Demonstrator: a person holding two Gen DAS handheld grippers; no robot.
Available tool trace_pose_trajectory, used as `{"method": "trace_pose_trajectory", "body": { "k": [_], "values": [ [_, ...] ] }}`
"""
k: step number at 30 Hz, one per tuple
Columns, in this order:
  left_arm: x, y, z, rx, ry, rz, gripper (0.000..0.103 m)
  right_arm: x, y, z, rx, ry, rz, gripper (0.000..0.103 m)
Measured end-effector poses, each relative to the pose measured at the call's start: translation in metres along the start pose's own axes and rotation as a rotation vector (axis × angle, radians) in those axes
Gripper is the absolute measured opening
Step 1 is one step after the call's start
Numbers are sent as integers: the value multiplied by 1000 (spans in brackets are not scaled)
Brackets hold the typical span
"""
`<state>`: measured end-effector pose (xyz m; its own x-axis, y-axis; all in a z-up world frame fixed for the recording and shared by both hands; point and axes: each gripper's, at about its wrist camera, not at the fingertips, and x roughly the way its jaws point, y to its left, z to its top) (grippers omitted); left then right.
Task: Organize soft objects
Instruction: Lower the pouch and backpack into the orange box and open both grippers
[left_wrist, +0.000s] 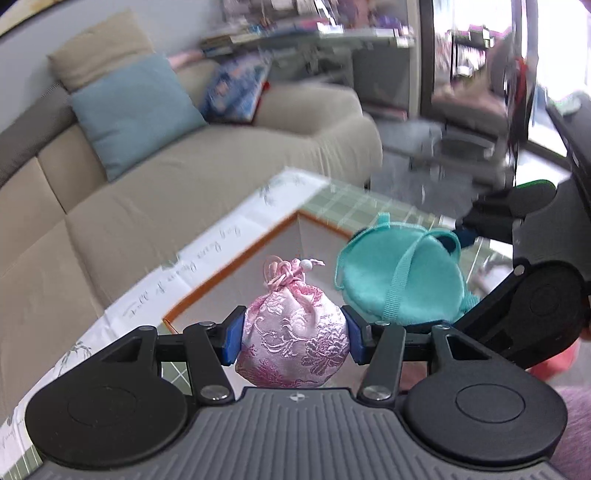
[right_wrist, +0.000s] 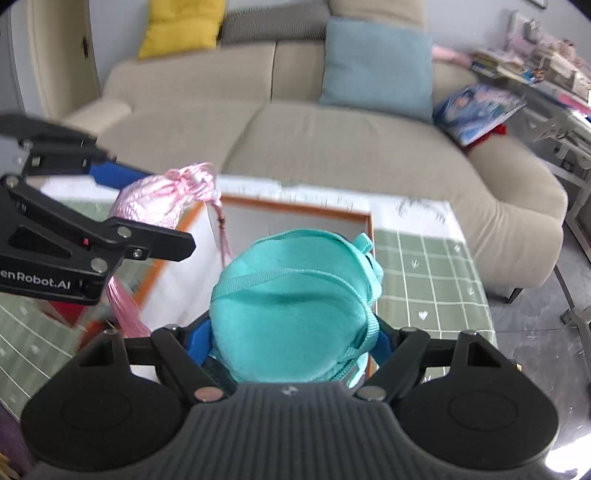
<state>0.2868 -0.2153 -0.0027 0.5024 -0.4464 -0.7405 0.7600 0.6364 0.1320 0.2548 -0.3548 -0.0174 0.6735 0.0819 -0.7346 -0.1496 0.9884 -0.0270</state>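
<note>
The left claw (left_wrist: 291, 338) is clenched on a pink pouch (left_wrist: 291, 341), its blue pads (left_wrist: 232, 341) pressing the belly from both sides so the drawstring knot sits on top and the tassel hangs free below. The right claw (right_wrist: 291, 347) grasps a teal bag (right_wrist: 291, 317) the same way, low on its round body, with the straps looped loosely over the front.

Both soft things hang in the air side by side, close together, just above an open white box (right_wrist: 295, 218) with an orange rim. Held by the bulk rather than by cord or strap, they should not swing, which likely suits dropping them into the box.

The box stands on a desk (right_wrist: 424, 280) under a green checked cloth, with a beige sofa (right_wrist: 295, 136) just beyond.
</note>
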Motion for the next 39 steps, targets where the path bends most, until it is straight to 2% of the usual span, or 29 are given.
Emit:
{"method": "trace_pose_trajectory", "body": {
  "k": [6, 10, 16, 17, 25, 29, 39],
  "values": [
    [56, -4, -14, 124, 139, 14, 62, 57, 10, -6, -102, 100, -12, 80],
    [72, -5, -24, 210, 178, 48, 62, 87, 21, -17, -175, 165, -36, 80],
    [87, -4, -33, 279, 237, 51, 64, 98, 39, -24, -286, 197, -37, 82],
    [87, -4, -35, 284, 240, 54, 69, 99, 40, -24, -291, 202, -28, 82],
    [77, 0, -34, 287, 235, 71, 76, 100, 38, -19, -314, 221, -28, 88],
    [65, 2, -31, 266, 223, 73, 77, 97, 41, -13, -327, 212, -11, 95],
    [27, -1, -24, 262, 177, 85, 77, 67, 53, 0, -324, 187, -18, 95]
  ]
}}
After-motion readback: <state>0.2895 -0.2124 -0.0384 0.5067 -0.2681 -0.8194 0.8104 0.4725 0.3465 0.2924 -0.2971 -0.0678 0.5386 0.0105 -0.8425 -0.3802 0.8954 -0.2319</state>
